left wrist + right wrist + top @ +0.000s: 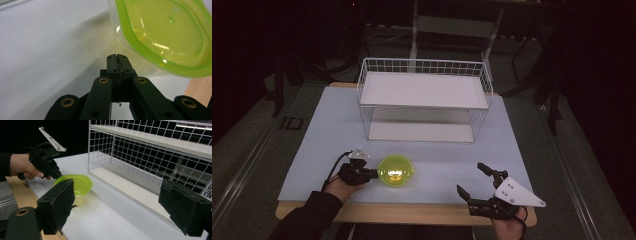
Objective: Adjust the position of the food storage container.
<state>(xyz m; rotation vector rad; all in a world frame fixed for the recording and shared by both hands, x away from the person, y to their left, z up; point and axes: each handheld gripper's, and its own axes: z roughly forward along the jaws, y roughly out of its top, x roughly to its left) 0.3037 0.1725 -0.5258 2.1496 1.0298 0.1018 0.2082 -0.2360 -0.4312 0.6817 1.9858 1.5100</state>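
— Since the lidded green container (396, 171) sits near the desk's front edge, left of its middle, would you say anything has been placed yet?

— I'd judge not. Both shelves of the white wire rack (424, 100), which stands toward the desk's back edge, look bare, and the container rests on the desk (327, 130) well apart from it.

— What is the left gripper (371, 174) doing?

— Its jaws are pressed together, tips just at the container's left side. In the left gripper view they meet with nothing visible between them; the green lid's rim (160, 60) lies just beyond the tips. Whether they touch the tub I cannot tell.

— And the right gripper (472, 179)?

— Spread wide and empty, held near the front right corner of the desk, its pads (58, 203) pointing toward the container and the rack.

— So what remains?

— Nearly everything, by my reading: the container has yet to be gripped and lifted, then carried back to the rack if that is where it belongs. The start looks like a nudge or steadying touch rather than a grasp.
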